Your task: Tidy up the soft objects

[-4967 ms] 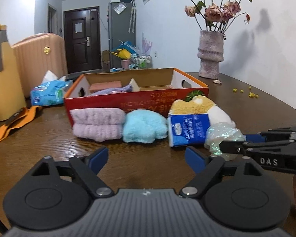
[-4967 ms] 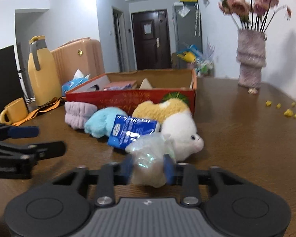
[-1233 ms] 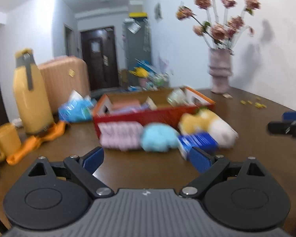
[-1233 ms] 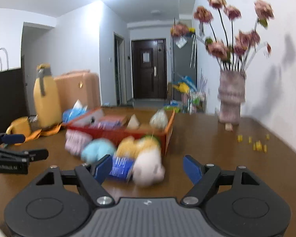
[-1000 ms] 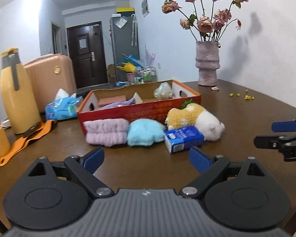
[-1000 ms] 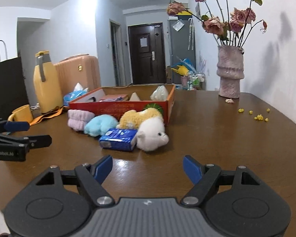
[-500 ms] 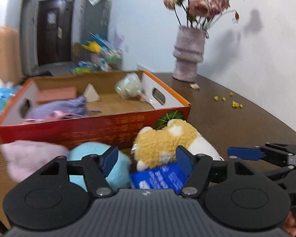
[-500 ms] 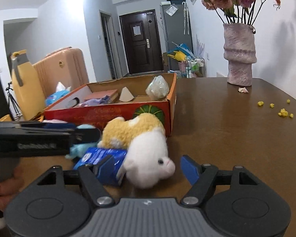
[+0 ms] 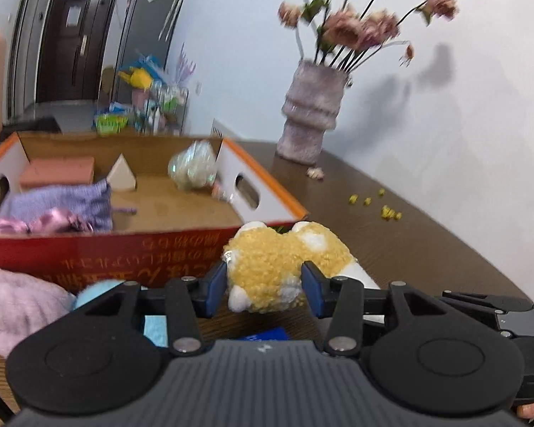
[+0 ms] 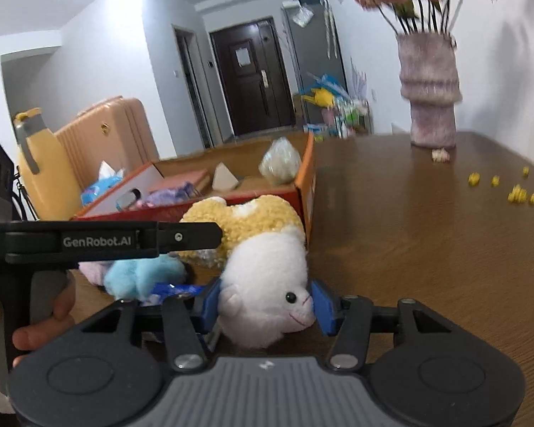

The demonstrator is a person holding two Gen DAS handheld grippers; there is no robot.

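Closing my left hand-held gripper (image 9: pixel 263 286) on plush toy (image 9: pixel 281 267) | right hand-held gripper (image 10: pixel 265 306) closing on its head (long, floppy, so two grips) | box (image 9: pixel 124 249) next

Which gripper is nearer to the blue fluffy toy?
Left. The left gripper closes on the plush's yellow end beside the blue fluffy toy; the right gripper closes farther off.

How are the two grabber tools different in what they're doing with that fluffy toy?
The left gripper is closing around the plush toy's curly yellow back end, while the right gripper is closing around its smooth white head. The left one reaches in from the toy's blue-packet side, the right from the open table side. Both have the same black frames and blue pads.
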